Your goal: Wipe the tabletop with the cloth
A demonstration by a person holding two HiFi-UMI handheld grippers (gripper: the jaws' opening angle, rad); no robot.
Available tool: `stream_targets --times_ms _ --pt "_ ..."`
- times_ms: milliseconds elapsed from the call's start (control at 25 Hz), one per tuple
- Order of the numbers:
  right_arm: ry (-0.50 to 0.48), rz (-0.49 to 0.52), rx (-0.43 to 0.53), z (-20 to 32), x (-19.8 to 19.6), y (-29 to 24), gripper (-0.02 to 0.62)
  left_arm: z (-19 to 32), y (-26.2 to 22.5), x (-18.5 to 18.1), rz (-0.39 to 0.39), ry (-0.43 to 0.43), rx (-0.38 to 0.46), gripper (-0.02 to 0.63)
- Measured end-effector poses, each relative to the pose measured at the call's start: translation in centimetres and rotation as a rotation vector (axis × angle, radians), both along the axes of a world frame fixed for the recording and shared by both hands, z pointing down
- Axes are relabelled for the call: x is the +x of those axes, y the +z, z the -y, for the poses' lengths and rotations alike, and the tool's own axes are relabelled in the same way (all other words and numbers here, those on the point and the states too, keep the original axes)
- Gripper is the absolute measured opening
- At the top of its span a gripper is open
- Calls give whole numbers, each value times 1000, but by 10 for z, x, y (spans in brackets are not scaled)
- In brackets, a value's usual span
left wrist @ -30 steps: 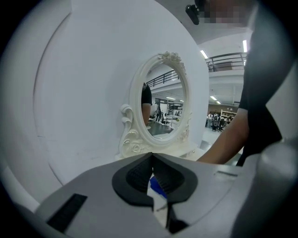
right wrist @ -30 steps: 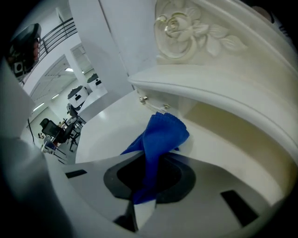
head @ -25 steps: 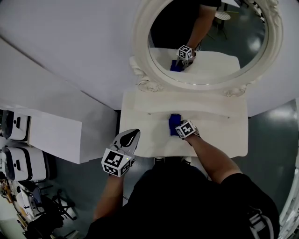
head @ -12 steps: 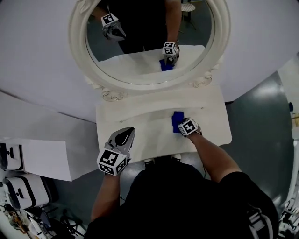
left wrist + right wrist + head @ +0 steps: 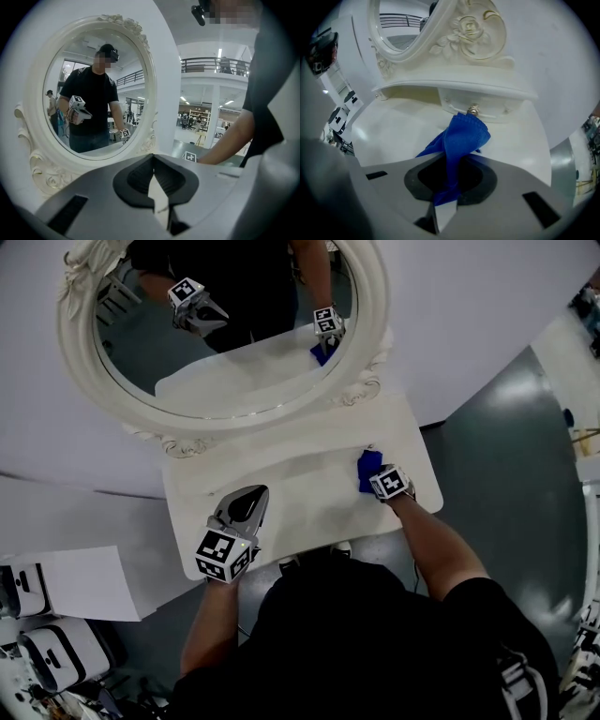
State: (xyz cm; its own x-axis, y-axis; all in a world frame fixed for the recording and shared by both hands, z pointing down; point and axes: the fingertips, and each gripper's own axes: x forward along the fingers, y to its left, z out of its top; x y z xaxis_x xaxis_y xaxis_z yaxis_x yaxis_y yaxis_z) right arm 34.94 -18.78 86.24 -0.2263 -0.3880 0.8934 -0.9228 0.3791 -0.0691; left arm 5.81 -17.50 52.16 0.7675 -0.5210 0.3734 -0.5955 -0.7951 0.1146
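A large oval mirror (image 5: 225, 423) in a carved white frame stood at the back of a white dressing table, above the pale tabletop (image 5: 300, 486), and its glass showed both grippers and the person in a black shirt. The person stood at the front edge. The left forearm was bent and reached forward over the table's front left part. The right arm stretched further out to the right side of the top, close to its right edge. The left gripper (image 5: 246, 507) pointed toward the mirror with its jaws brought together and nothing between them; whether it touched the tabletop could not be told. The right gripper (image 5: 380, 479) pointed toward the back of the table, its jaws clamped on a blue cloth (image 5: 369, 468). One end of the cloth was pinched deep between the jaws. The rest bunched out ahead of the fingertips and spread down onto the tabletop, a fold trailing off to the gripper's left. In the right gripper view, the bunched end lay just in front of a small metal drawer knob (image 5: 474, 111), which sat on the low drawer front beneath the mirror's shelf.
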Motion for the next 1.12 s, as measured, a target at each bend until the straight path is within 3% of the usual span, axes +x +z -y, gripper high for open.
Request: stream_targets --times_ms 280,520,720,840,1120 --pt "99 -25 3 -13 63 -2 43 7 -1 40 -7 54 3 11" --pt "141 -54 -3 -25 97 -1 43 6 0 53 -11 65 4 11" --pt "159 -82 -23 -31 103 -4 43 5 -2 42 -15 43 5 11" --pt "168 -34 -80 -38 89 -1 41 4 -7 29 -19 25 11 11" --pt "192 -108 -76 -27 81 -11 41 -4 -13 -19 -28 -46 22 11"
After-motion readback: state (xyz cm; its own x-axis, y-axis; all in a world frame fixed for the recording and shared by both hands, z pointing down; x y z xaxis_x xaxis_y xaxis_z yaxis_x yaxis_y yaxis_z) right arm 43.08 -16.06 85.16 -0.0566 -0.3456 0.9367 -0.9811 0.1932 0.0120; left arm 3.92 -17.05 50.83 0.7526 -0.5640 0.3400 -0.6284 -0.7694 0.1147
